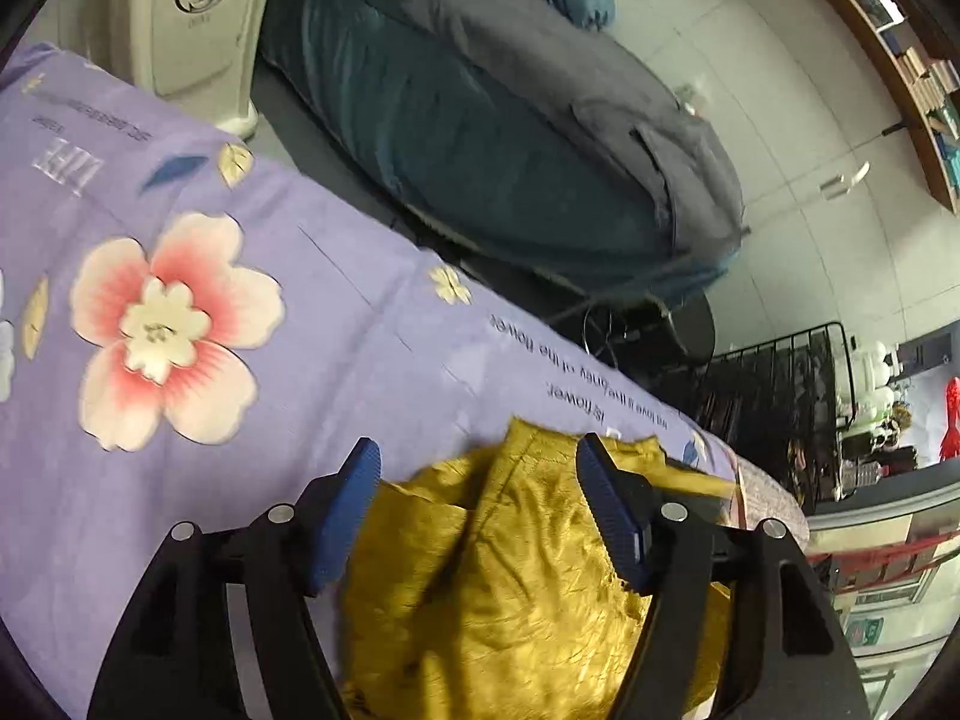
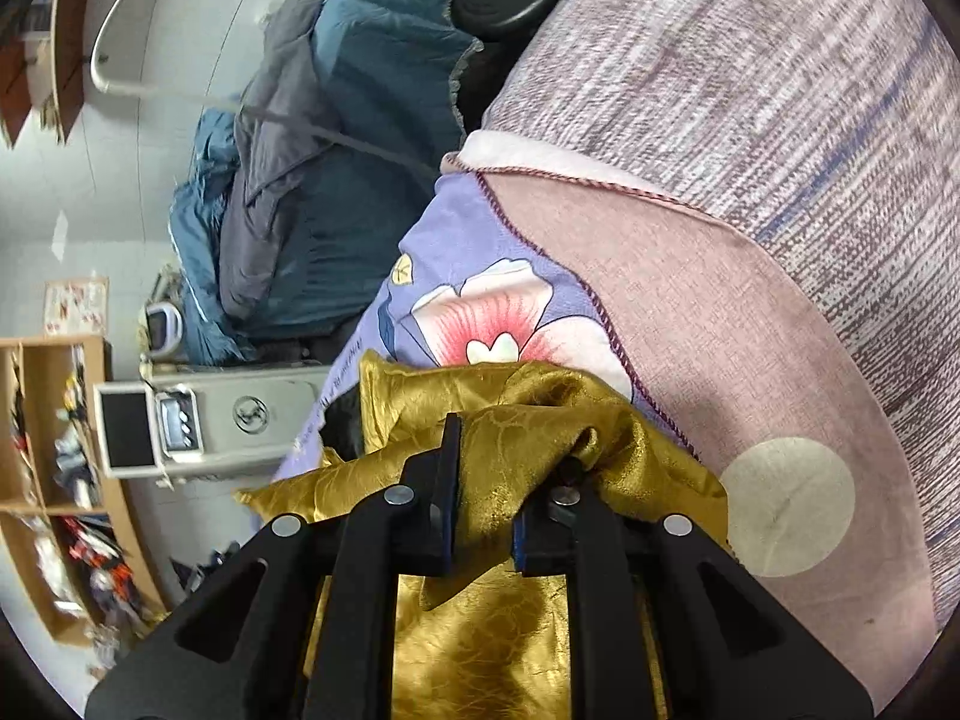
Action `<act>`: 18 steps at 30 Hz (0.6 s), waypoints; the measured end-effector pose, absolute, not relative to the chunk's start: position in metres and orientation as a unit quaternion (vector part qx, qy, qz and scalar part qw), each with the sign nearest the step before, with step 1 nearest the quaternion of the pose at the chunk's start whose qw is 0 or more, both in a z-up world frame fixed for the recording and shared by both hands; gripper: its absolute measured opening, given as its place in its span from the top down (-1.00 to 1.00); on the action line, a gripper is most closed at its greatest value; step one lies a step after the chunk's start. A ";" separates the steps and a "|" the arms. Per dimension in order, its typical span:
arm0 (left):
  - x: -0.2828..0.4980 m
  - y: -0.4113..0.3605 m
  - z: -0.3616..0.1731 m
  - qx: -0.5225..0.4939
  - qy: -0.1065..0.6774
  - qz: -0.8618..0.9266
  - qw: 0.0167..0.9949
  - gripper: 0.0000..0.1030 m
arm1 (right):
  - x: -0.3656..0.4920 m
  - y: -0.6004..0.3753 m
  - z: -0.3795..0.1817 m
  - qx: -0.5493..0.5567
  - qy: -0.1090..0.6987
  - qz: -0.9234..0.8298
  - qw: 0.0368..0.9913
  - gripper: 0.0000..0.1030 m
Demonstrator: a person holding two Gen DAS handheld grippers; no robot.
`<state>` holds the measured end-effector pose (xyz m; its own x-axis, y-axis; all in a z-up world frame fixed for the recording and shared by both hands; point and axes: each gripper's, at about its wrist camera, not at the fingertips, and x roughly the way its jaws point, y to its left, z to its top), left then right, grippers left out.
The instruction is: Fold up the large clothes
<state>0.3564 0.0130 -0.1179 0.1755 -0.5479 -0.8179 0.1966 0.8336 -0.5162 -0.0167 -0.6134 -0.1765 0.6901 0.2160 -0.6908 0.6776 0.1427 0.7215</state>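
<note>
On lilac sheet (image 1: 252, 396): one gold garment (image 1: 492, 570).

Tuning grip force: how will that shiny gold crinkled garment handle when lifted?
Probably floppy: the shiny gold crinkled garment bunches and drapes between the right gripper fingers. Possibly slippery, given its satin-like sheen. Likely light, since it lies in loose folds on the purple floral bedsheet below the open left gripper.

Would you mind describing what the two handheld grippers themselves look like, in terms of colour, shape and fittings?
Both look alike: the left gripper and right gripper have matte black angular linkage arms with triangular cut-outs, joined by round silver pins. The fingers carry blue pads ribbed with fine ridges. No cables, markings or sleeves show.
</note>
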 end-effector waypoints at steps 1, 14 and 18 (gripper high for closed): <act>0.357 0.018 -0.116 -0.155 0.595 -0.246 0.749 -0.29 | -0.021 -0.615 -0.180 0.649 0.339 -0.168 0.660 0.72; 0.193 -0.041 -0.100 0.080 0.521 -0.299 0.795 -0.39 | -0.059 -0.595 -0.104 0.595 0.283 -0.223 0.718 -0.44; 0.141 -0.063 -0.110 0.168 0.488 -0.300 0.802 -0.43 | -0.023 -0.529 -0.068 0.350 0.429 -0.204 0.807 -0.44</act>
